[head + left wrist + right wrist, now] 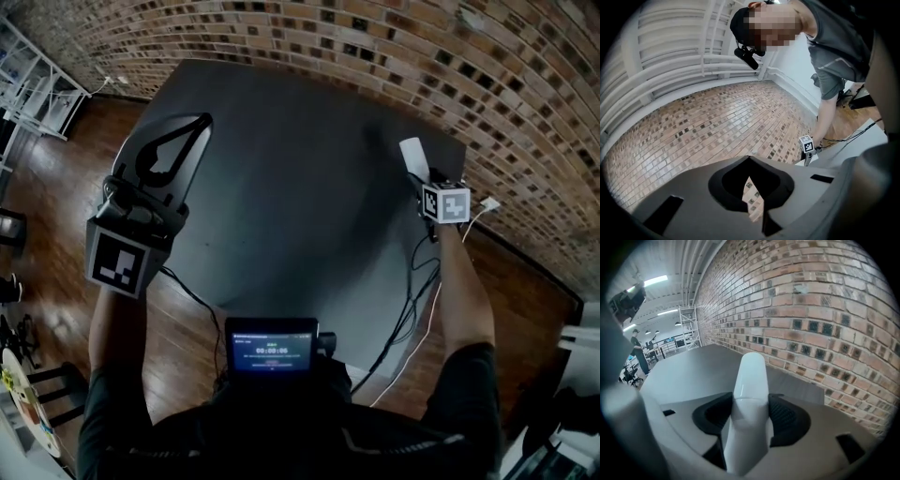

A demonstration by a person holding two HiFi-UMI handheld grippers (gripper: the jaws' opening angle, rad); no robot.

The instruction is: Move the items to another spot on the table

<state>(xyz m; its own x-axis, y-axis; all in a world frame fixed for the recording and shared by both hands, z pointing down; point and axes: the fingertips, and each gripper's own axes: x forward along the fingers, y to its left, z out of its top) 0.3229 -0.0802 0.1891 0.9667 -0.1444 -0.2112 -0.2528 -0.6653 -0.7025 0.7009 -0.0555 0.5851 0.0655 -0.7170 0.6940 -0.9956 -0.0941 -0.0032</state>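
One glossy white plastic piece (750, 376), likely light, stiff and slippery, sits pinched mid-length in the right gripper (750, 416); the left gripper (199, 125), tips together, carries nothing.

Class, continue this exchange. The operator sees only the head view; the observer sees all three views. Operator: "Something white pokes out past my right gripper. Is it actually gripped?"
Observer: Yes. The right gripper view shows the right gripper shut on a smooth white plastic piece with a rounded tip, with the black ribbed pads pressing on both sides.
Operator: And is anything in the left gripper?
Observer: No. In its own view the left gripper is shut with its tips touching. Only the red-brown brick wall shows through the gap behind them.
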